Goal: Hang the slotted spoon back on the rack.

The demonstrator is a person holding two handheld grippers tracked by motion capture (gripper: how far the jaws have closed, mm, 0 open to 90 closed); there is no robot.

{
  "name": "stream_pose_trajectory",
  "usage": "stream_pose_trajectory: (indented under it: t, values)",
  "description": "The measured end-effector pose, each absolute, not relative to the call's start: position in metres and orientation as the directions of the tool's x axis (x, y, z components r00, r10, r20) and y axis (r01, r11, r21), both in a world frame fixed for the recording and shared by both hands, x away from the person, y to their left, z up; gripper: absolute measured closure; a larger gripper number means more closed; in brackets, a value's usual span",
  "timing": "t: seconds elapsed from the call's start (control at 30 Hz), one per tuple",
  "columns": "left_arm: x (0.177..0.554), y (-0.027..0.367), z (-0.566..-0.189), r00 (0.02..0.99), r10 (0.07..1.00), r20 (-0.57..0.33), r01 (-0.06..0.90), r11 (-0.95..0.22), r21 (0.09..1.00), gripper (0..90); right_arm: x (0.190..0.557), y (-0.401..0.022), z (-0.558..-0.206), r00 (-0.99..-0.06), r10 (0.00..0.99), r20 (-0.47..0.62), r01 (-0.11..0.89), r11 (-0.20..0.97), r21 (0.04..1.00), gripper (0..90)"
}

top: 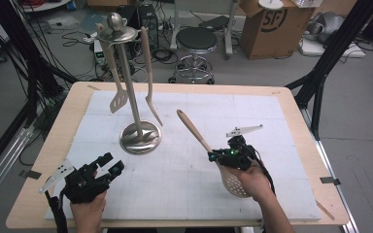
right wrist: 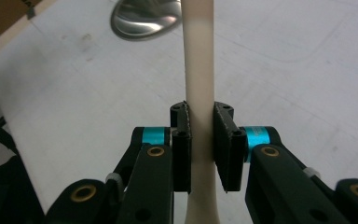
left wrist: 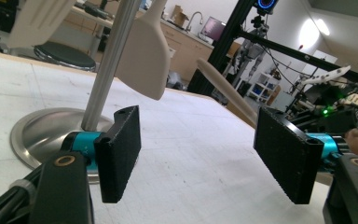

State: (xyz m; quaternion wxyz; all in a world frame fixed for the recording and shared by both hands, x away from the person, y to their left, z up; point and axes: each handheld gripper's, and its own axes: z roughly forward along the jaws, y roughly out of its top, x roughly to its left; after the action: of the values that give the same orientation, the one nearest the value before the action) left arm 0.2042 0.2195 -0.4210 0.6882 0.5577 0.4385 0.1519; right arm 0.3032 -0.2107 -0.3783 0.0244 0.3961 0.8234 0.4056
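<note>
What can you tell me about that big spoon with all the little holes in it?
The slotted spoon looks like pale beige plastic, with a round bowl dotted with small holes and a long, smooth handle that ends in a rounded tip. The right gripper is shut on its handle, just above the bowl. The handle slants up and away toward the metal utensil stand, with its tip in the air. The bowl sits low by the person's hand, over the white mat.

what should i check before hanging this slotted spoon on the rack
1. Right hand-held gripper clamped on the slotted spoon handle: ok.
2. Spoon lifted off the table: ok.
3. Left hand-held gripper open and holding nothing: ok.
4. Rack upright on its base: ok.
5. Free hook on the rack beside the spatula and the fork: cannot tell.
6. Hanging hole at the spoon's handle tip: cannot tell.
</note>
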Motion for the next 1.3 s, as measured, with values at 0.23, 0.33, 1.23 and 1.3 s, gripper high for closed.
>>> stream_pose_trajectory:
  t: [0.23, 0.33, 1.23, 1.3]
  values:
    - [0.203, 0.221, -0.42, 0.568, 0.703, -0.429, 0.273, 0.33, 0.903, 32.6, 0.296, -0.197, -0.361, -0.718, 0.643, 0.266, 0.582, 0.345, 0.736, 79.0]
    - [0.203, 0.221, -0.42, 0.567, 0.703, -0.429, 0.273, 0.331, 0.903, 32.7, 0.292, -0.191, -0.355, -0.731, 0.628, 0.266, 0.567, 0.343, 0.749, 79.0]
    - [0.202, 0.222, -0.421, 0.564, 0.72, -0.406, 0.264, 0.308, 0.914, 32.3, 0.287, -0.167, -0.306, -0.808, 0.541, 0.232, 0.381, 0.181, 0.907, 78.9]
    - [0.203, 0.221, -0.422, 0.56, 0.727, -0.396, 0.265, 0.296, 0.918, 32.1, 0.288, -0.166, -0.304, -0.812, 0.535, 0.235, 0.376, 0.17, 0.911, 78.9]
